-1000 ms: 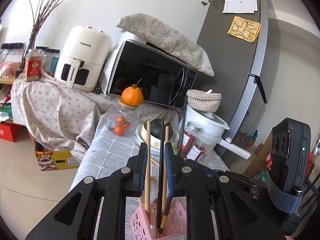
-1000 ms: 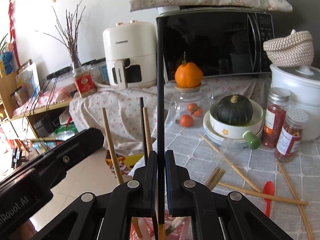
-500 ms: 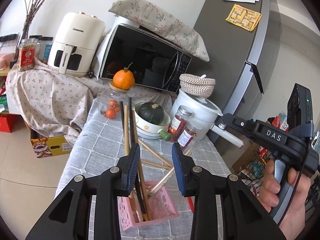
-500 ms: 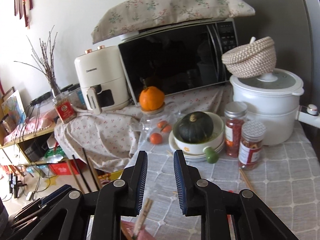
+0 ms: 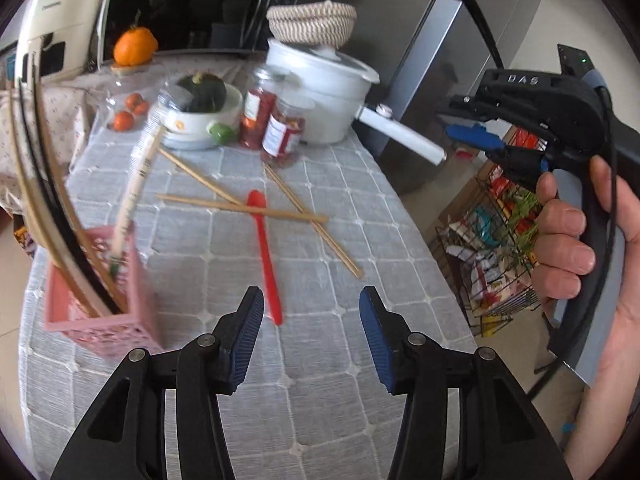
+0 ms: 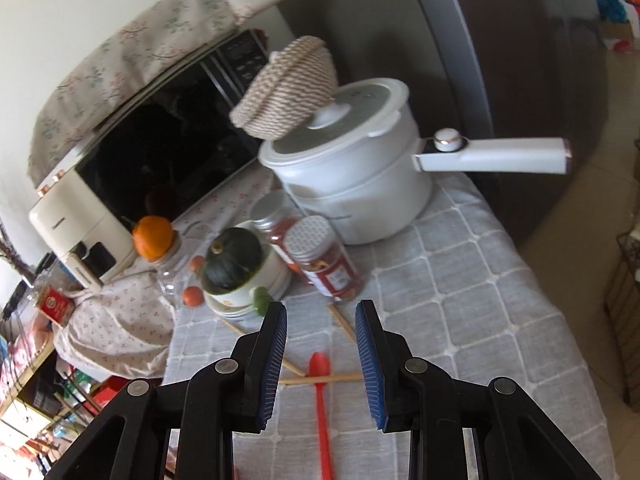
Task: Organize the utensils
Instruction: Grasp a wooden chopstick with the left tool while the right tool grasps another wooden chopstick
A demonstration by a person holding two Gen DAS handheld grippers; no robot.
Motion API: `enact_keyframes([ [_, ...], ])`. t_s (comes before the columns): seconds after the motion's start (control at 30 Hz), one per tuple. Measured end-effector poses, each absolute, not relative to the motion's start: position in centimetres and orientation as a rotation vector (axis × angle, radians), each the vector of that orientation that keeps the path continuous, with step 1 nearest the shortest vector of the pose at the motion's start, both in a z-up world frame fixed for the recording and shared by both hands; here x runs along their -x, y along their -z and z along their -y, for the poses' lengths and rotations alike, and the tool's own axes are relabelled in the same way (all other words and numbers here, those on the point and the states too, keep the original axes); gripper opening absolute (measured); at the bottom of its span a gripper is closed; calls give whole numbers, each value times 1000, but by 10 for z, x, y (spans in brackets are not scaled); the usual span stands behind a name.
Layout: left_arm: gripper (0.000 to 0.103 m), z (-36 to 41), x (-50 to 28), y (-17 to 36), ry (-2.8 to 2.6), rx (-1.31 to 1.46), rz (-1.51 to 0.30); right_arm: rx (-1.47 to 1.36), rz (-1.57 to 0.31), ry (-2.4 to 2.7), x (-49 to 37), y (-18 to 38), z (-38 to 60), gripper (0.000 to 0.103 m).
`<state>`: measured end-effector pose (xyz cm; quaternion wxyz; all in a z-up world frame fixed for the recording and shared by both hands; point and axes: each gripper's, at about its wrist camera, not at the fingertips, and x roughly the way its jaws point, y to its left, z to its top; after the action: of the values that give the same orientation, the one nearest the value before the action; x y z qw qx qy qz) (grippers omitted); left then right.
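On the grey checked tablecloth, loose utensils lie scattered: a red spoon pointing roughly lengthwise, with a bamboo chopstick laid across its bowl end, and more chopsticks crossing nearby.

Left gripper: jaws spread wide, nothing between the blue pads; it hovers above the cloth just beside the spoon's handle end.

Right gripper: jaws parted, empty. From its own camera the spoon lies directly below and between the fingers. In the left view it shows at the right edge, gripped in the person's hand.

Pink basket at the table's left edge holds several chopsticks standing at a tilt, some wooden, one dark; image is blurred there, count uncertain.

Farther back: white pot with a woven basket on its lid, two red-filled jars, green squash in a bowl, microwave.
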<state>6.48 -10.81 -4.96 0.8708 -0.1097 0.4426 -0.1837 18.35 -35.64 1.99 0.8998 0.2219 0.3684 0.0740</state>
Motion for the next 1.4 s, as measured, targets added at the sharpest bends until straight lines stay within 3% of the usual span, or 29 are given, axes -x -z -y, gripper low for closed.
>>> enact_keyframes([
  [0.27,53,135,-161,92,222,504,-1012,-596,-827,-33,-197,7,408,33],
  [0.43,53,112,-216,120,71,658,-1032,-762,-858,-18,-201,17,432,33],
  [0.77,52,93,-250,155,-102,733,-1045,-864,-881,-46,-209,24,437,33],
  [0.87,48,99,-254,154,-104,687,-1034,-892,-882,-54,-208,25,440,33],
  [0.93,22,102,-258,157,-101,658,-1038,-903,-882,-53,-207,26,441,33],
  [0.97,14,103,-261,161,-67,674,-1050,-906,-883,-53,-206,27,442,33],
  [1.23,8,113,-245,156,8,589,-1037,-907,-915,-61,-210,34,442,33],
  [1.4,7,121,-219,139,94,486,-997,-779,-1030,-95,-238,63,423,33],
])
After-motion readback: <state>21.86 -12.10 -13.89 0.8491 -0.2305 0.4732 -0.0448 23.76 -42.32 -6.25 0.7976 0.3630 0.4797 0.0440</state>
